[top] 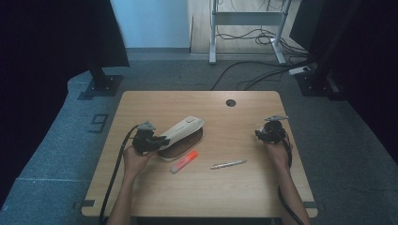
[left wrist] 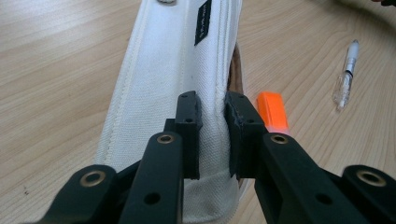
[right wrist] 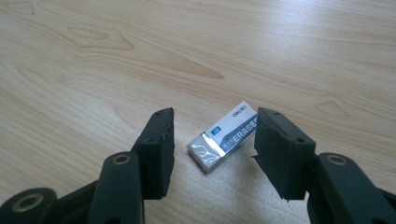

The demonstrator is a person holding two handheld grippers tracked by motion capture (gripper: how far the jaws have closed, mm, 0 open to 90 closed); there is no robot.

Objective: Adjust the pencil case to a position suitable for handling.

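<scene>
A white fabric pencil case [top: 183, 131] lies tilted on the wooden table [top: 211, 192], its brown inside showing along one side. My left gripper [top: 159, 140] is shut on the case's near edge; in the left gripper view the jaws [left wrist: 212, 107] pinch a fold of the white cloth [left wrist: 163, 70]. At the table's right, my right gripper [top: 263, 133] hangs low over the wood. In the right gripper view its jaws [right wrist: 212, 126] stand open on either side of a white eraser [right wrist: 224, 140] with a printed sleeve, lying flat; the left pad is apart from it.
An orange highlighter [top: 184, 161] [left wrist: 273, 112] lies just in front of the case. A clear pen [top: 228, 164] [left wrist: 346, 77] lies to its right, mid-table. A round cable hole [top: 230, 102] sits near the far edge. Cables and a desk frame are on the floor beyond.
</scene>
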